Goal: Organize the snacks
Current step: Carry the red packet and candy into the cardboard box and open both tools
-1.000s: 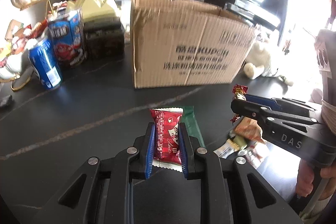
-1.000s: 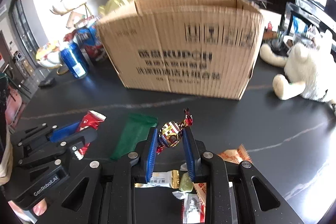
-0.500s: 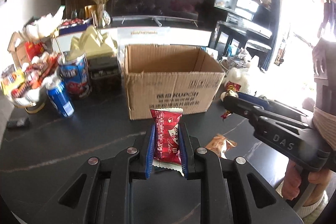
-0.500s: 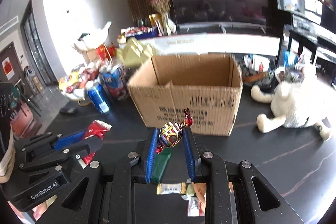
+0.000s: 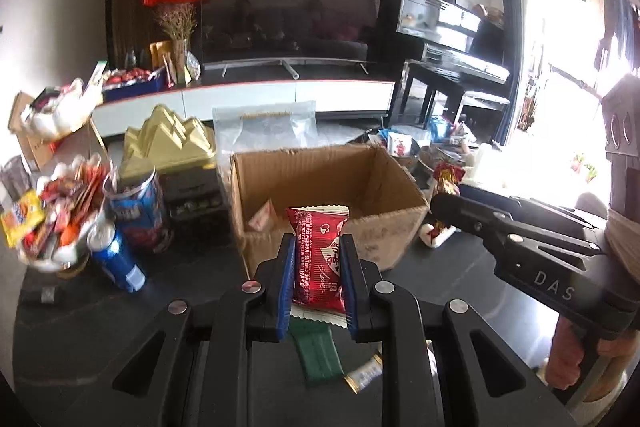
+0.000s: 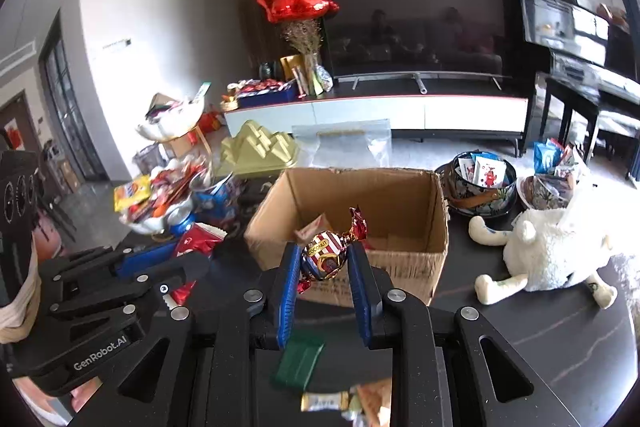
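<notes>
Above box point(image 5: 328, 187) | left tool point(image 5: 318, 275) grips red packet point(image 5: 320, 255) | right tool point(image 6: 324, 279) grips coconut candy point(image 6: 325, 254) | plush point(image 6: 556, 247) right view only

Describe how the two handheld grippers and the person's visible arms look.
Both grippers are matte black plastic with cut-out linkage arms, silver pivot bolts and blue pads lining the jaws. The left gripper has "GenRobot.AI" in white on its side, seen in the right wrist view; the right gripper has "DAS" on its side, seen in the left wrist view. Each has a black box with round holes above its handle. A beige sleeve covers the right wrist.
</notes>
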`<state>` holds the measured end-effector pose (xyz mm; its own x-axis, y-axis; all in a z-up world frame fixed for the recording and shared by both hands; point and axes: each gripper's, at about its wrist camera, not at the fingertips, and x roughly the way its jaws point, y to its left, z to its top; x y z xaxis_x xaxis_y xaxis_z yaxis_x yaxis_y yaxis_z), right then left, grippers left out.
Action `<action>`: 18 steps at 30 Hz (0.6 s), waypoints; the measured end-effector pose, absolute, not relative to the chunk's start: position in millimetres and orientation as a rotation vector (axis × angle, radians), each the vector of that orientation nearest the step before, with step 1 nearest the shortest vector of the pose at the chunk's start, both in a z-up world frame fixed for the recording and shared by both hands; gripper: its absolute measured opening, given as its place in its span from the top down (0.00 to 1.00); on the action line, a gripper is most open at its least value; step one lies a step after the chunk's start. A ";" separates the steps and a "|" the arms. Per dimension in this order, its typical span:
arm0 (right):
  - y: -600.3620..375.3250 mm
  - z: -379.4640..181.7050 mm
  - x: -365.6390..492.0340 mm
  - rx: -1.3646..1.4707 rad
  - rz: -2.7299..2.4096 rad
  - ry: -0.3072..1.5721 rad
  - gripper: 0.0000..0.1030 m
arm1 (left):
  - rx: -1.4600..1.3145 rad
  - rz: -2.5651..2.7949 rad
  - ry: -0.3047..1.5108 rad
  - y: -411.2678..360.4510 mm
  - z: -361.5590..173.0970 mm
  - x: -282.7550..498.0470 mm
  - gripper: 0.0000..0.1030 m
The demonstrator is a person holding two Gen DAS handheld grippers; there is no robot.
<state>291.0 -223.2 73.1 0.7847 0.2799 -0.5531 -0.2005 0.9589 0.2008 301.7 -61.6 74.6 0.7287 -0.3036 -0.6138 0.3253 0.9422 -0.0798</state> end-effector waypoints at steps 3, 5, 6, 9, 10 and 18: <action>-222.9 73.1 309.1 0.120 0.262 0.636 0.75 | 0.021 -0.361 0.678 -63.9 68.7 322.8 0.79; -219.8 77.0 320.6 0.094 0.258 0.632 0.75 | 0.025 -0.366 0.695 -65.4 65.4 335.3 0.79; -219.5 79.0 325.3 0.088 0.253 0.629 0.75 | 0.029 -0.365 0.693 -66.2 65.8 340.5 0.79; -223.1 80.4 341.0 0.109 0.260 0.636 0.75 | 0.051 -0.351 0.643 -67.6 68.7 353.7 0.79; -223.6 78.4 347.4 0.110 0.259 0.644 0.75 | 0.058 -0.358 0.641 -68.6 68.6 358.9 0.79; -223.7 42.2 396.4 0.095 0.249 0.732 0.74 | 0.051 -0.364 0.705 -72.5 44.4 415.0 0.77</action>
